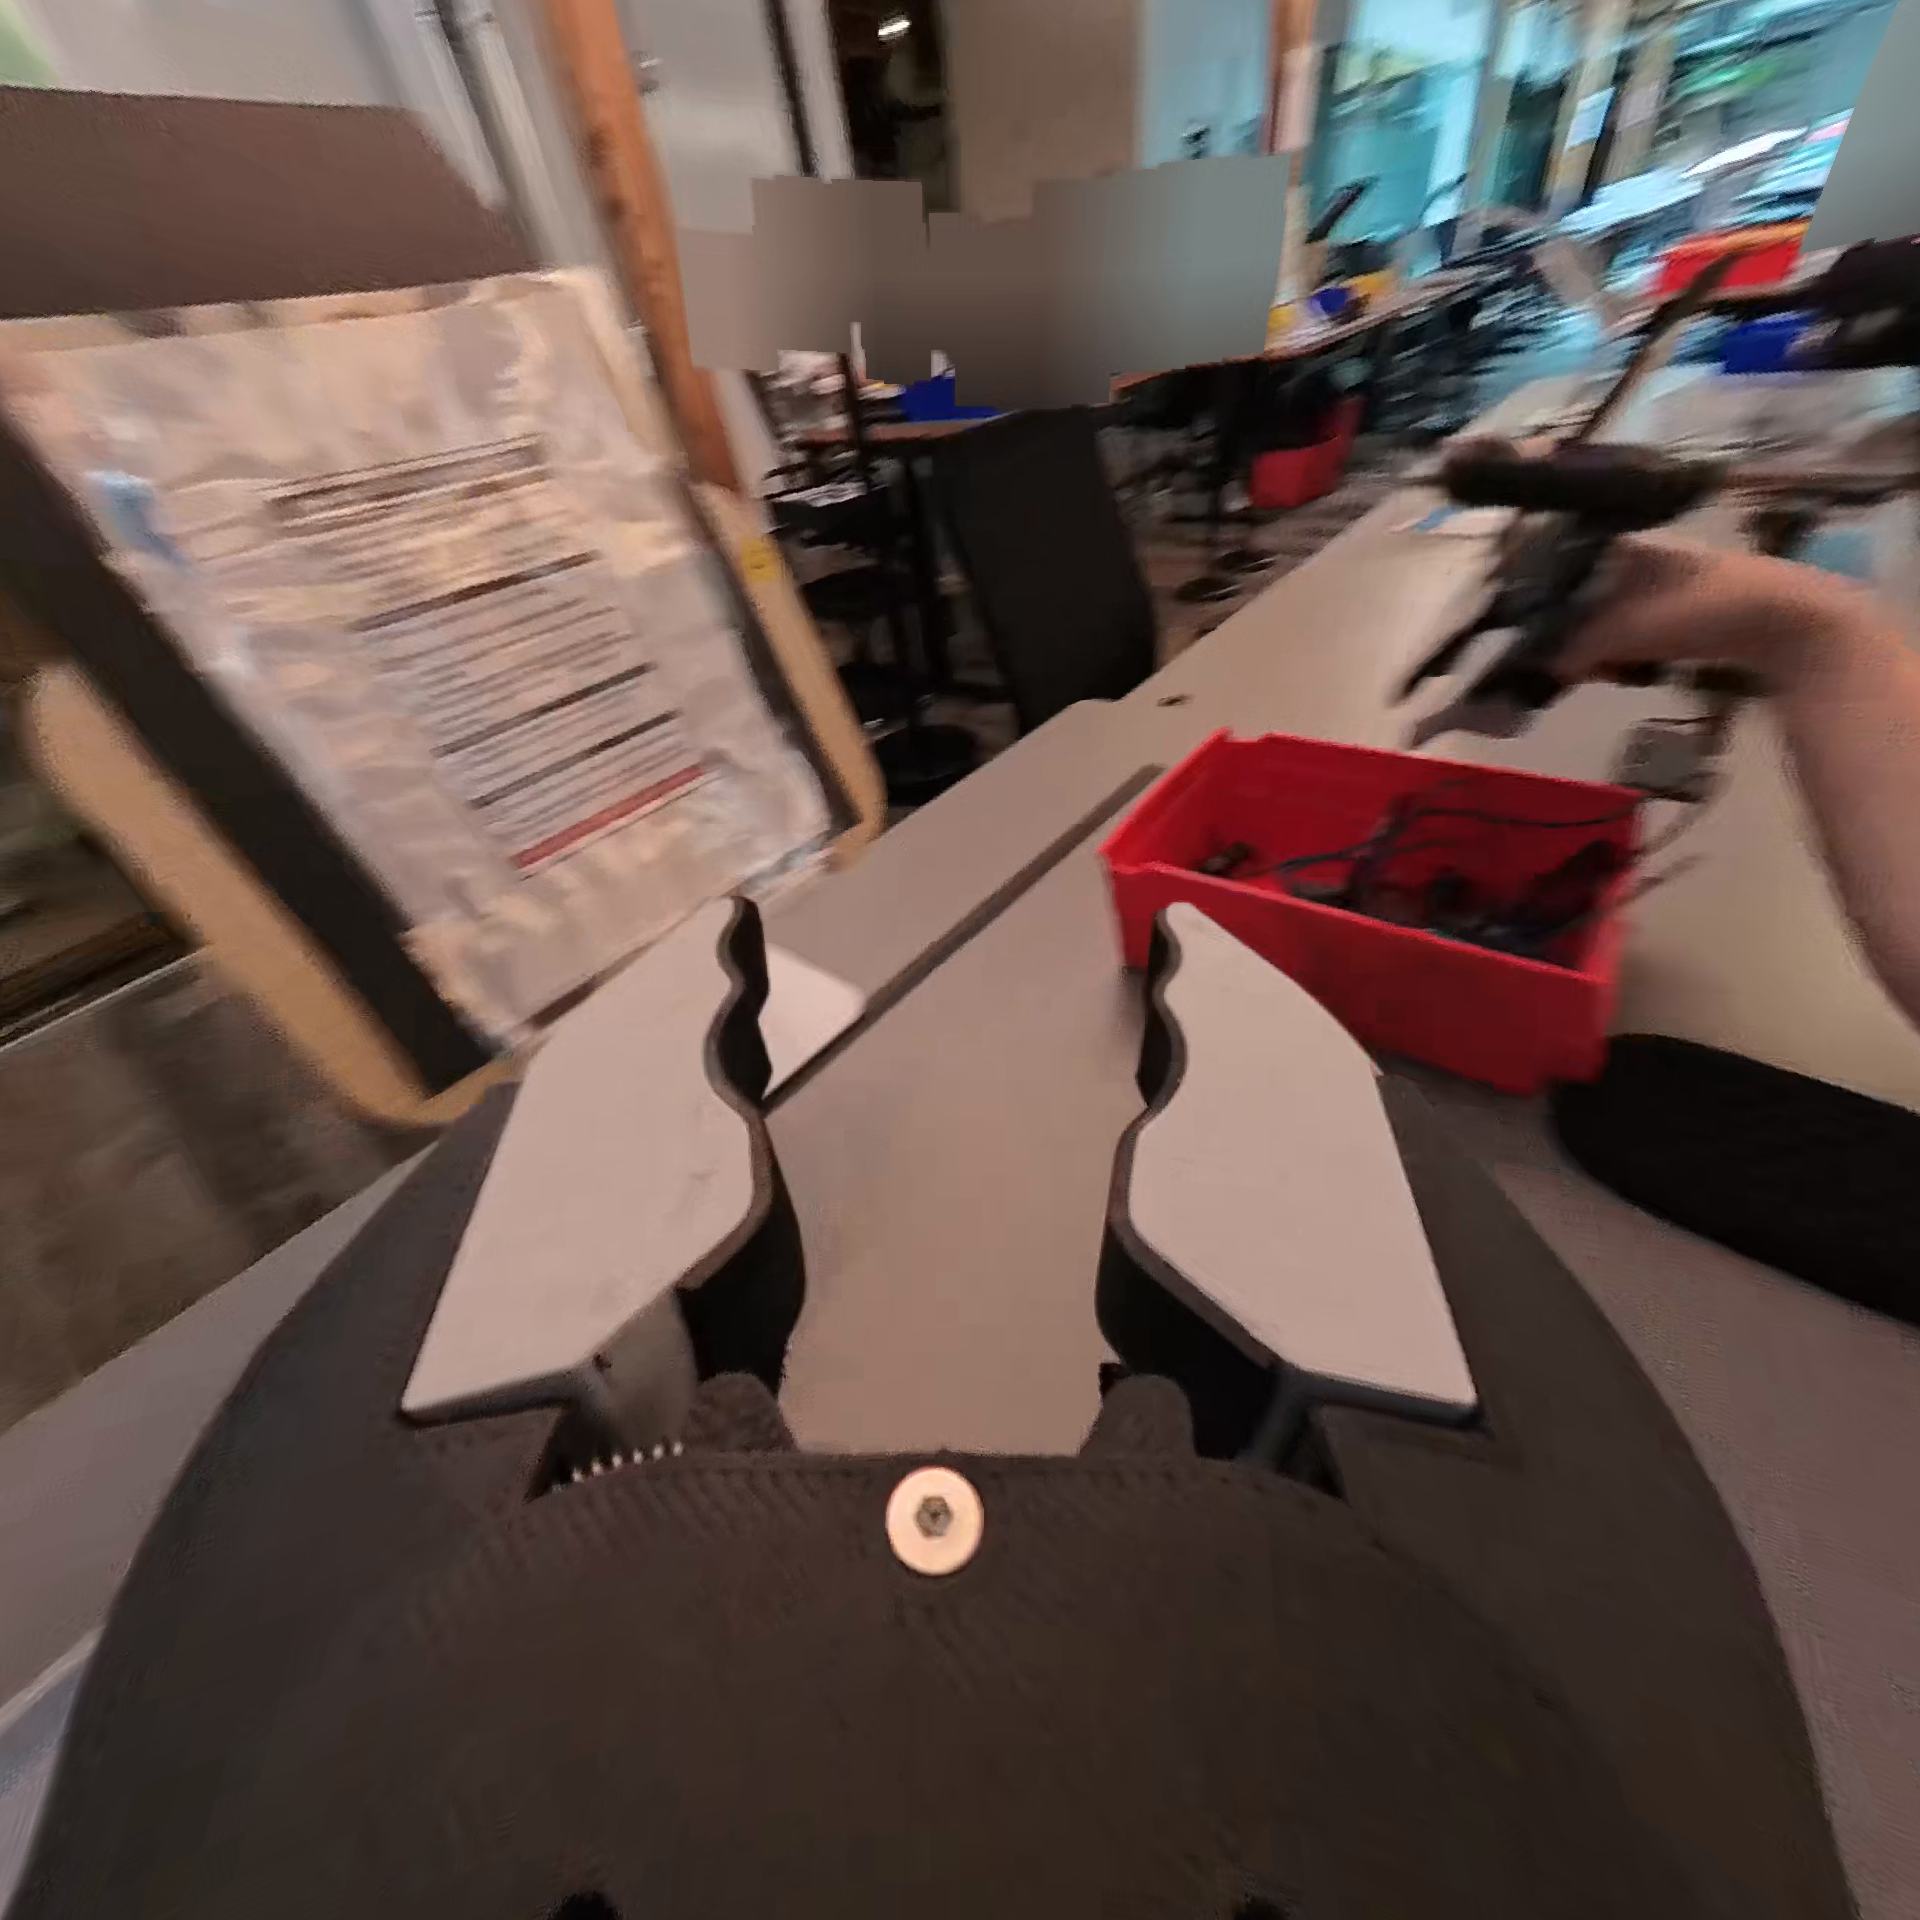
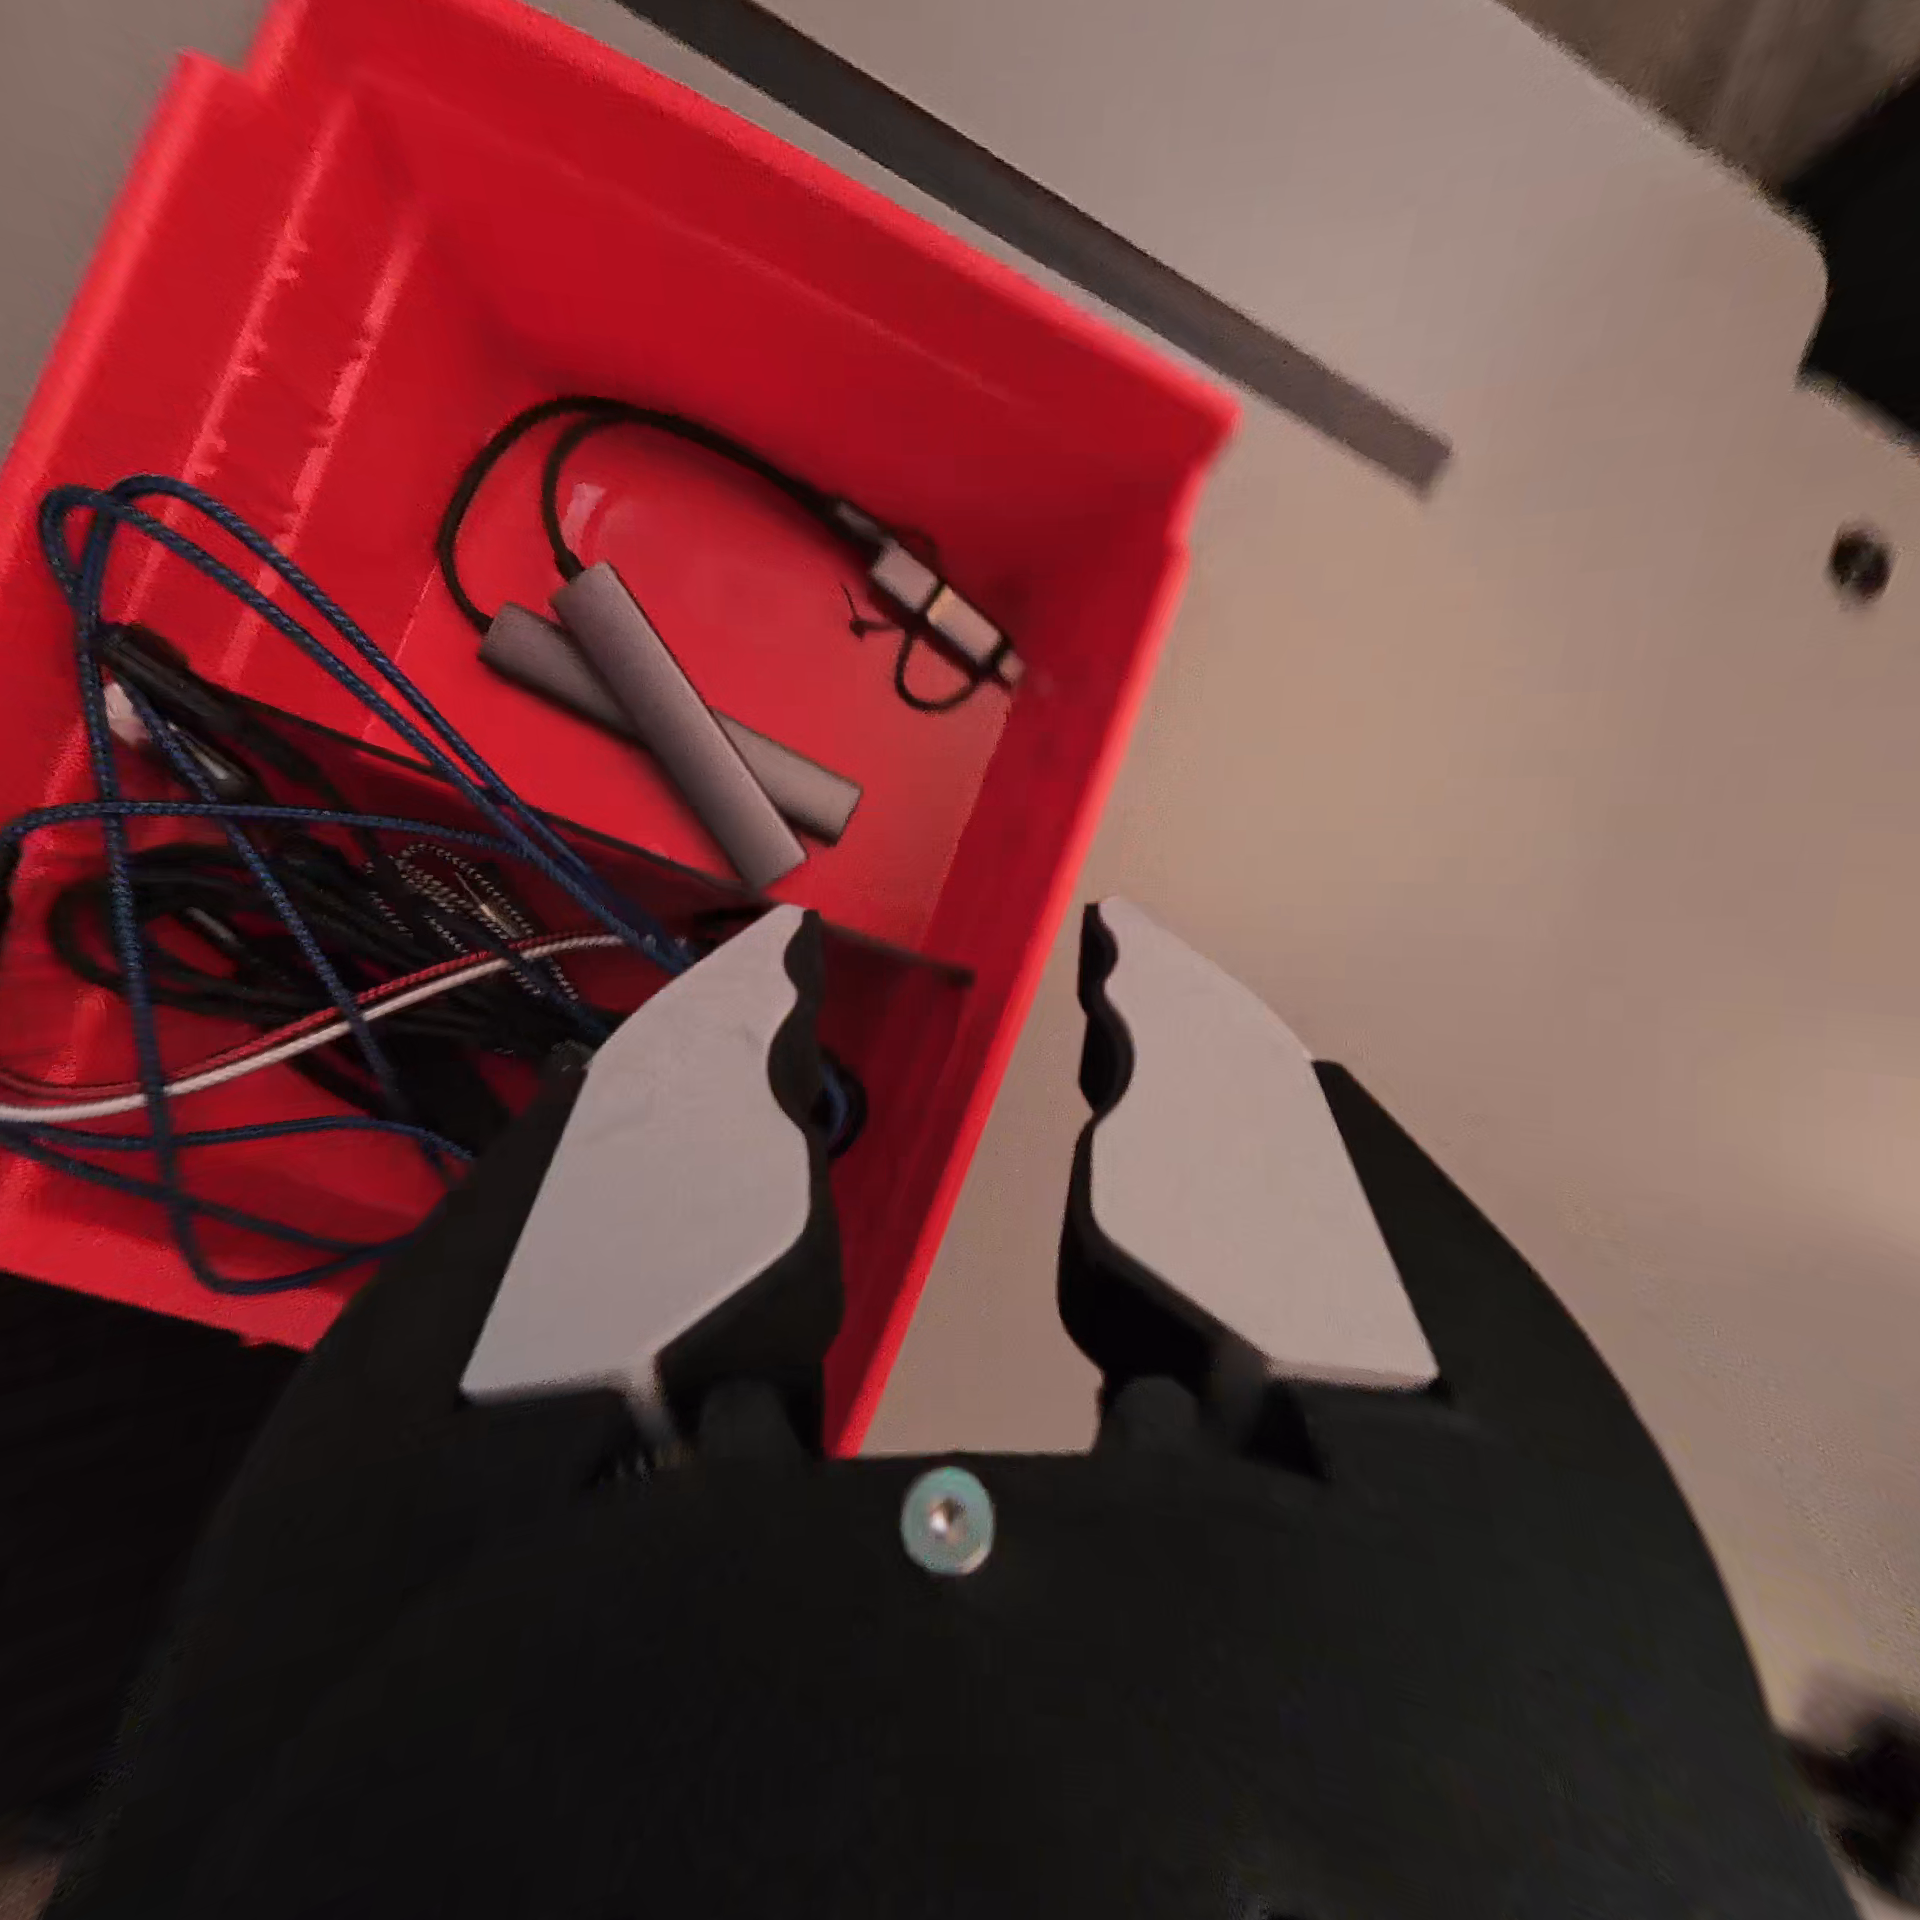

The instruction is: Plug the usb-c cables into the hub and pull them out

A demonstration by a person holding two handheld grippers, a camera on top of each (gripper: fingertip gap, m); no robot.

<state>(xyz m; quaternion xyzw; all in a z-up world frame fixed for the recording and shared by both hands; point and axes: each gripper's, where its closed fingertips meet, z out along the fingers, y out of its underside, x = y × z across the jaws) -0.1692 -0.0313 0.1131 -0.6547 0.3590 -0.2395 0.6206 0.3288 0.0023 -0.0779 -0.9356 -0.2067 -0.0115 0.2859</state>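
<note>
Your left gripper [image 1: 951, 920] is held over the grey table [image 1: 935, 1195] with its two fingers spread wide and nothing between them. Just past its right finger sits one red bin [image 1: 1351, 987], your landmark here. Beyond the bin, on the far side from you, your right gripper [image 1: 1496, 644] shows small and blurred in your hand [image 1: 1704, 634], raised above the table. Left of the bin a dark slot [image 1: 997, 883] runs across the tabletop, and further left one board with a plastic-covered printed sheet [image 1: 416, 623] leans at the table's edge. One black pad [image 1: 1745, 1174] lies on the near side of the bin, touching or almost touching its wall; the blur keeps you from telling which.

From your right wrist view, your right gripper [image 2: 945, 925] hovers over the near rim of the red bin [image 2: 1039, 935], fingers apart and empty; the left finger is over the inside, the right finger over bare table. Inside the bin you can count two grey hubs [image 2: 675, 727], slim bars lying crossed one over the other in the middle of the floor, each with a short black lead [image 2: 499, 488] looping toward the far wall and ending in plugs [image 2: 925, 603] by the right wall. On the left side of the bin lies a tangle of cables [image 2: 260, 935]: dark blue braided ones, black ones, and one red-and-white braided one [image 2: 343, 1029]. The tangle is too knotted to count exactly. Nothing is plugged into either hub.
</note>
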